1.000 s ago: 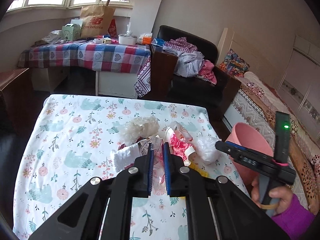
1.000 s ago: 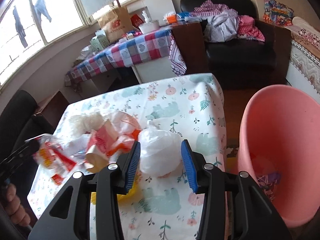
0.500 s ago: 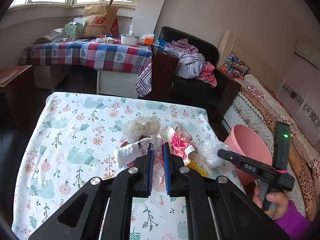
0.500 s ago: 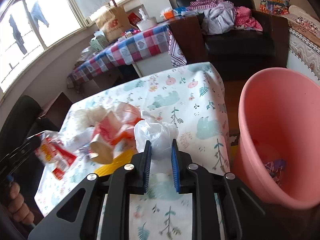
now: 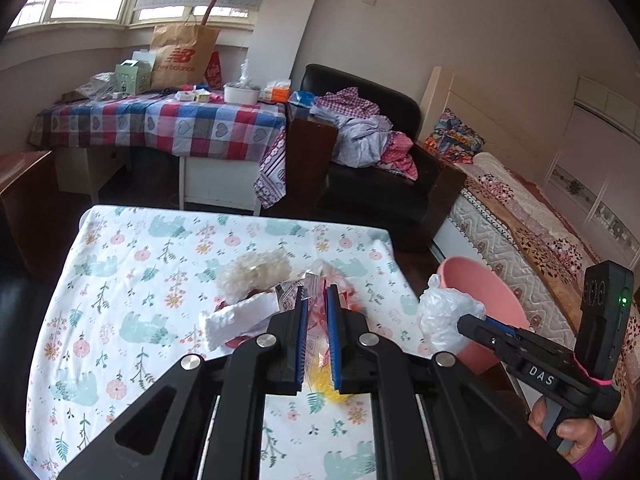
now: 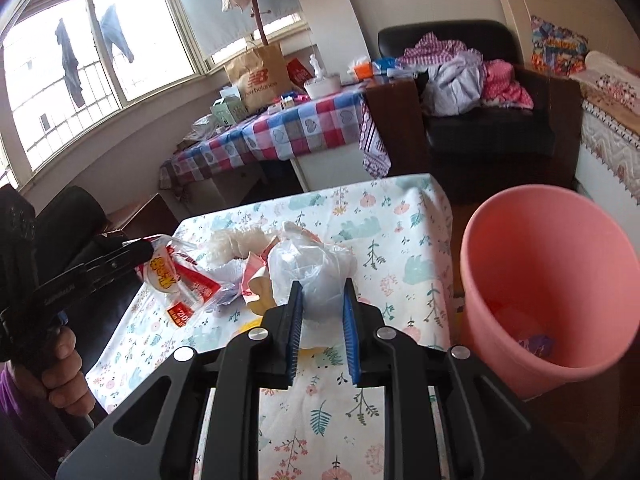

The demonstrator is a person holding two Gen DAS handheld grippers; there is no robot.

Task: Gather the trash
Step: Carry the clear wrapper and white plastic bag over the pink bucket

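Observation:
My left gripper [image 5: 315,300] is shut on a clear red-and-yellow snack wrapper [image 6: 176,276], held above the floral table [image 5: 120,280]. My right gripper [image 6: 322,288] is shut on a crumpled clear plastic bag [image 6: 310,266], lifted off the table; it also shows in the left wrist view [image 5: 442,312]. A pink bin [image 6: 548,280] stands on the floor to the right of the table, with some scraps inside. More trash lies in a pile on the table: a white fluffy wad [image 5: 256,270], a white foam strip [image 5: 236,318] and a paper cup [image 6: 260,284].
A checked-cloth table [image 5: 168,128] with a paper bag and boxes stands at the back. A black armchair [image 5: 384,168] piled with clothes is behind the floral table. A bed [image 5: 540,224] runs along the right.
My right gripper closed on the plastic bag and lifted it off the table toward the pink bin. My left gripper stayed shut on the wrapper and rose slightly.

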